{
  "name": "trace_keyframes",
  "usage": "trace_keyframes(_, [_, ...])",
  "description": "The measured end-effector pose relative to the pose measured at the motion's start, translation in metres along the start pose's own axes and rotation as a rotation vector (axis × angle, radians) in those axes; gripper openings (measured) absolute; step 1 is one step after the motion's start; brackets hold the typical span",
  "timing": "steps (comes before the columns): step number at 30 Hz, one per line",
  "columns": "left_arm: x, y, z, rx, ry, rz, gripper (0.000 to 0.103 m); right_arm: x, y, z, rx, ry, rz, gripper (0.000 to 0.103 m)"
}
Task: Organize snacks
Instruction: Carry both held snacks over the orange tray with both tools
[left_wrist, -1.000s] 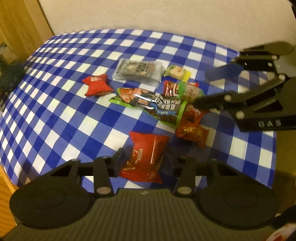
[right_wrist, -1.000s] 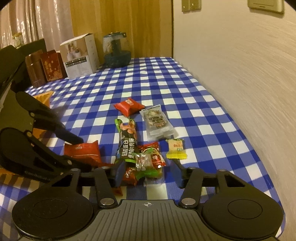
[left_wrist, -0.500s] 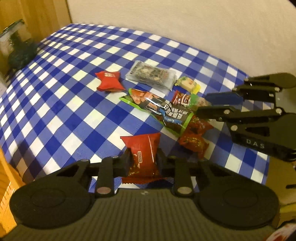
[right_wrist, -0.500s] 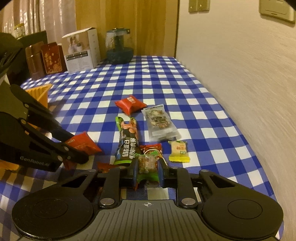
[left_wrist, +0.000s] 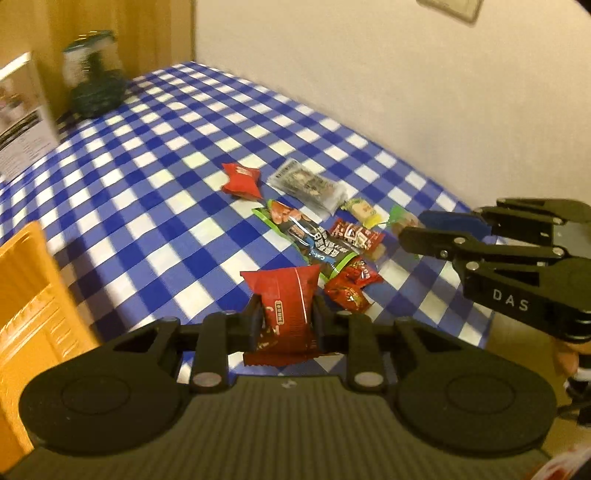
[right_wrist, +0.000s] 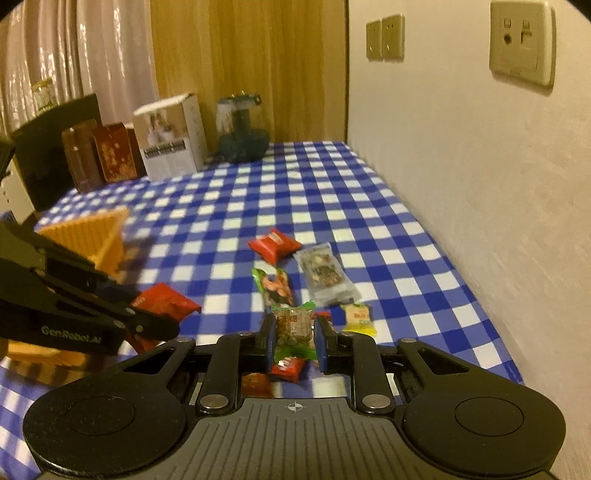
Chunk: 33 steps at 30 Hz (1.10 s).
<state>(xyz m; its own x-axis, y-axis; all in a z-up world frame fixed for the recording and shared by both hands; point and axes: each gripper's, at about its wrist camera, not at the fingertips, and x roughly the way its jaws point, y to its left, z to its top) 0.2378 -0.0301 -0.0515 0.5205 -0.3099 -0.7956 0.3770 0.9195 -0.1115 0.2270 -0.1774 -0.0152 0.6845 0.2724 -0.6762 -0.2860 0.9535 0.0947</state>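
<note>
My left gripper (left_wrist: 286, 314) is shut on a red snack packet (left_wrist: 284, 291) and holds it above the blue checked tablecloth (left_wrist: 155, 184). My right gripper (right_wrist: 295, 332) is shut on a green-wrapped snack (right_wrist: 295, 326), also lifted. In the left wrist view, the right gripper (left_wrist: 417, 225) hangs over the pile's right side. Still lying on the cloth are a small red packet (left_wrist: 242, 179), a clear packet (left_wrist: 306, 184), a long green-and-black packet (left_wrist: 306, 236), a yellow candy (left_wrist: 364, 210) and small red packets (left_wrist: 351, 286).
An orange basket (left_wrist: 26, 295) (right_wrist: 88, 232) stands left of the snacks. At the table's far end are a white box (right_wrist: 170, 136), brown boxes (right_wrist: 99, 155) and a dark jar (right_wrist: 240, 133). A wall (right_wrist: 461, 166) runs along the right side.
Both grippers closed, the left on the red packet and the right on the green-wrapped snack. Both then rose with their packets, and the left one rolled.
</note>
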Motion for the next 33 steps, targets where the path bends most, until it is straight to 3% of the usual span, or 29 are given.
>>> trace_keyframes(7, [-0.047,0.004,-0.026,-0.123,-0.066,0.035,0.024,-0.029,0.034,0.011,-0.012,-0.03,0.062,0.022])
trace_keyframes(15, [-0.104,0.018,-0.069,-0.238,-0.134,0.138,0.024,-0.046,0.086,0.012,-0.043,-0.037,0.165,0.022])
trace_keyframes(22, [-0.142,0.041,-0.104,-0.301,-0.155,0.249,0.024,-0.046,0.132,0.01,-0.077,-0.034,0.25,0.022])
trace_keyframes(33, [-0.165,0.083,-0.136,-0.419,-0.176,0.346,0.024,-0.023,0.183,0.012,-0.101,-0.009,0.333,0.022])
